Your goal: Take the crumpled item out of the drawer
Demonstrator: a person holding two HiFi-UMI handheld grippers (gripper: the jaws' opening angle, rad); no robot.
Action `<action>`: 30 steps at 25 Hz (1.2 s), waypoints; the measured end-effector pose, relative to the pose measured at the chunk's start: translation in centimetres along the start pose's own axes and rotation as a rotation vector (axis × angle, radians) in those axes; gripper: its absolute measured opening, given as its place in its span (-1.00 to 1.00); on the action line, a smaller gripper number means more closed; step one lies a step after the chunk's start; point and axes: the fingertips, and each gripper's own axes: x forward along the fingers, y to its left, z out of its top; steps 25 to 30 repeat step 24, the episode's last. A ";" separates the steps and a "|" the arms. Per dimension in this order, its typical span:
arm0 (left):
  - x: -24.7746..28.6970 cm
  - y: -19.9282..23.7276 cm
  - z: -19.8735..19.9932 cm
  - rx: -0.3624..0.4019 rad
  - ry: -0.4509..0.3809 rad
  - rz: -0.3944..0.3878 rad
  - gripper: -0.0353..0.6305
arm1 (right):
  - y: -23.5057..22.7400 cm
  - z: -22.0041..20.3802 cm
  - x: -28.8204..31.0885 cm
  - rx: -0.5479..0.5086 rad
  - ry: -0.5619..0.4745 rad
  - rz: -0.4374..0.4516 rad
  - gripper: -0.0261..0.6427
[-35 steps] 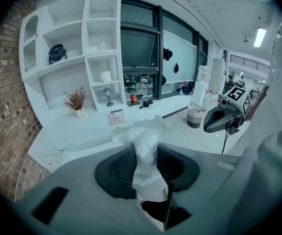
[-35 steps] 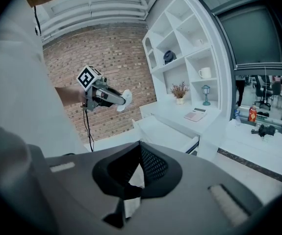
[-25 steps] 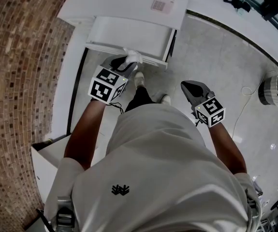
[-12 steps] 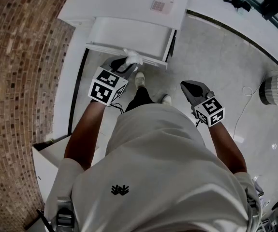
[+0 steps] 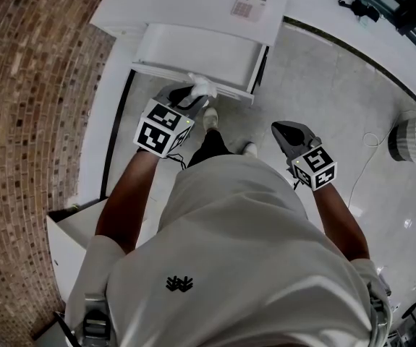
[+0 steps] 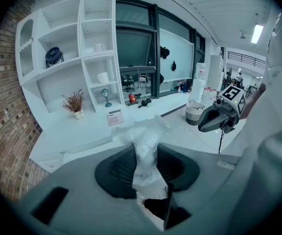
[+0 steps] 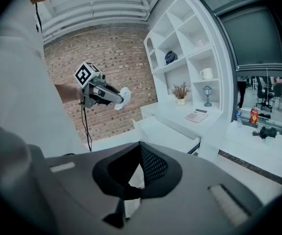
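A crumpled white item (image 5: 201, 85) (image 6: 146, 140) is pinched in my left gripper (image 5: 193, 92) (image 6: 146, 156), which is shut on it. It hangs just in front of the front edge of the open white drawer (image 5: 193, 50), above the floor. In the right gripper view the left gripper (image 7: 112, 97) holds the crumpled item (image 7: 125, 93) in the air, left of the drawer (image 7: 166, 131). My right gripper (image 5: 277, 127) (image 7: 141, 146) hovers over the floor to the right of the drawer. Its jaws meet at the tips and hold nothing.
A calculator (image 5: 249, 4) lies on the white cabinet top behind the drawer. A brick wall (image 5: 27, 92) runs along the left. A woven basket (image 5: 409, 137) stands on the floor at the right. White shelves (image 6: 82, 58) hold a mug, a plant and a fan.
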 end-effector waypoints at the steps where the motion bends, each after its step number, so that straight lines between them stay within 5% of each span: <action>1: 0.0 0.1 0.0 0.000 0.000 -0.001 -0.55 | 0.0 0.1 0.1 -0.001 0.001 0.002 -0.89; 30: 0.8 3.4 -0.7 -0.012 0.000 -0.020 -0.55 | -0.3 1.6 3.1 -0.038 0.018 0.000 -0.89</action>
